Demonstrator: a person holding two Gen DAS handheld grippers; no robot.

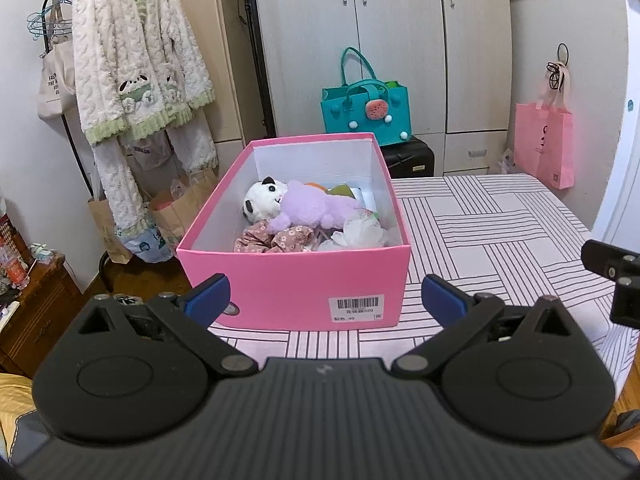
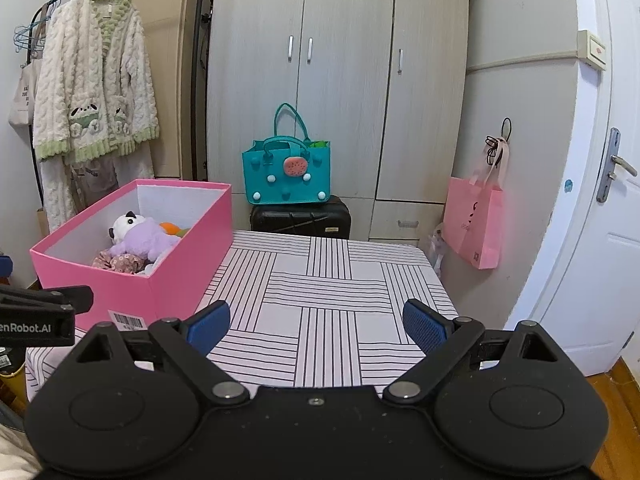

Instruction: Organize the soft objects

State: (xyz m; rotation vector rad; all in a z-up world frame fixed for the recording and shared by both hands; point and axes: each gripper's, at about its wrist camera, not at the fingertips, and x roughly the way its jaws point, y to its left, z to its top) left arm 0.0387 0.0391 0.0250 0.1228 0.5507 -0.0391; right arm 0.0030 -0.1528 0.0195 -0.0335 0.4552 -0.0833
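Note:
A pink box [image 1: 294, 280] stands on the striped table [image 1: 500, 240]. In it lie a purple plush [image 1: 316, 206], a panda plush [image 1: 260, 200], a floral cloth [image 1: 276, 238] and a white mesh piece [image 1: 360, 234]. My left gripper [image 1: 326, 300] is open and empty, just in front of the box's near wall. My right gripper [image 2: 318, 326] is open and empty above the bare table, with the pink box [image 2: 176, 264] to its left. The purple plush [image 2: 146, 242] and panda plush [image 2: 124, 224] also show in the right wrist view.
A teal bag [image 2: 286, 174] sits on a black suitcase [image 2: 300, 218] behind the table, before a grey wardrobe [image 2: 340, 60]. A pink bag [image 2: 476, 224] hangs at right near a door [image 2: 600, 200]. A fluffy robe [image 1: 136, 60] hangs on a rack at left.

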